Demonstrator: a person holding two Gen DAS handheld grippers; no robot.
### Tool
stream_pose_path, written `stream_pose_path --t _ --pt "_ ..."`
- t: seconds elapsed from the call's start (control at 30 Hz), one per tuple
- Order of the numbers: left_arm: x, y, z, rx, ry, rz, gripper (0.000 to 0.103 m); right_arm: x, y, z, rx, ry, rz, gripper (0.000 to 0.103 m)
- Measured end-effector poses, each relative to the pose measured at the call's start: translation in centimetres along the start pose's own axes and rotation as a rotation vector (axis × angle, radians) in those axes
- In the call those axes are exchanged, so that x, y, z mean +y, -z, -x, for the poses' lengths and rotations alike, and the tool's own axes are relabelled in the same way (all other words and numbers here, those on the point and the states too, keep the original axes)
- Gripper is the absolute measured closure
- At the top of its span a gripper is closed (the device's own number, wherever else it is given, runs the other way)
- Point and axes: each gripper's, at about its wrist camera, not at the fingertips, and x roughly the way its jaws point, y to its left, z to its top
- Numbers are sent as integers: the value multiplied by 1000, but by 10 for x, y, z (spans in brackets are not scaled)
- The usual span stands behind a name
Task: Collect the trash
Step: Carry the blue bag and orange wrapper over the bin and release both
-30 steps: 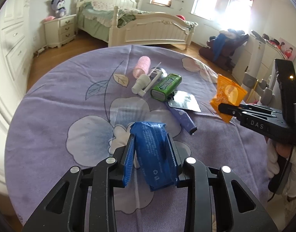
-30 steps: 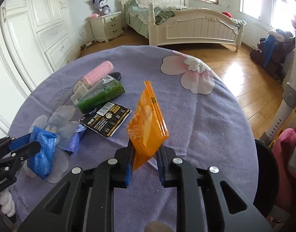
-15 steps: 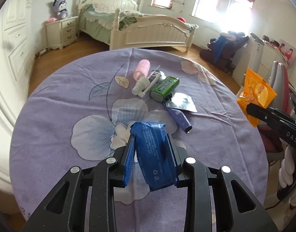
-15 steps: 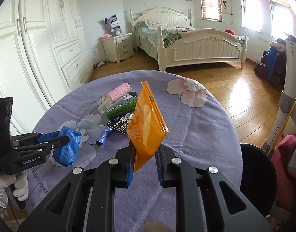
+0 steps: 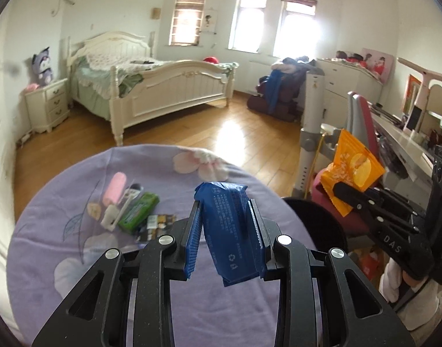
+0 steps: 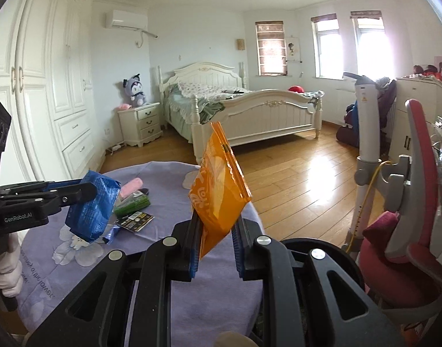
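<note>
Both grippers have risen off the table (image 5: 62, 260), fingers clamping blue packet (image 5: 232, 231) and orange packet (image 6: 218, 193)

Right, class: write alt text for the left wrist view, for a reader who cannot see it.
The left gripper holds a crumpled blue plastic wrapper in its jaws above a round table with a purple floral cloth. At right, the right gripper holds an orange snack packet near a round black bin. More litter lies on the cloth; a bedroom lies behind.
</note>
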Motion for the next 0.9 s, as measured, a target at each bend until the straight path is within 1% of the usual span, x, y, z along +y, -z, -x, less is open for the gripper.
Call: stream_pose_path --t 0.13,0.23,0.37,0.43,0.53,0.67,0.9 --pt "-39 -12 -17 -12 75 -59 71 -29 6 10 -13 84 -13 84" --pt "-62 -15 -31 -11 138 -90 71 -49 13 12 -4 130 -27 84" --pt "-81 -14 -57 26 218 -69 71 -68 28 12 26 182 -41 84" --pt "-89 -13 -70 47 243 -58 71 -75 36 11 44 200 -47 84" --pt "-99 -9 -86 74 275 -50 72 -85 46 7 70 217 -61 84" --pt "-106 -6 -105 100 299 -45 72 -94 57 3 94 230 -79 83" --pt "-112 -5 -133 141 315 -34 72 -107 70 -3 126 248 -104 83"
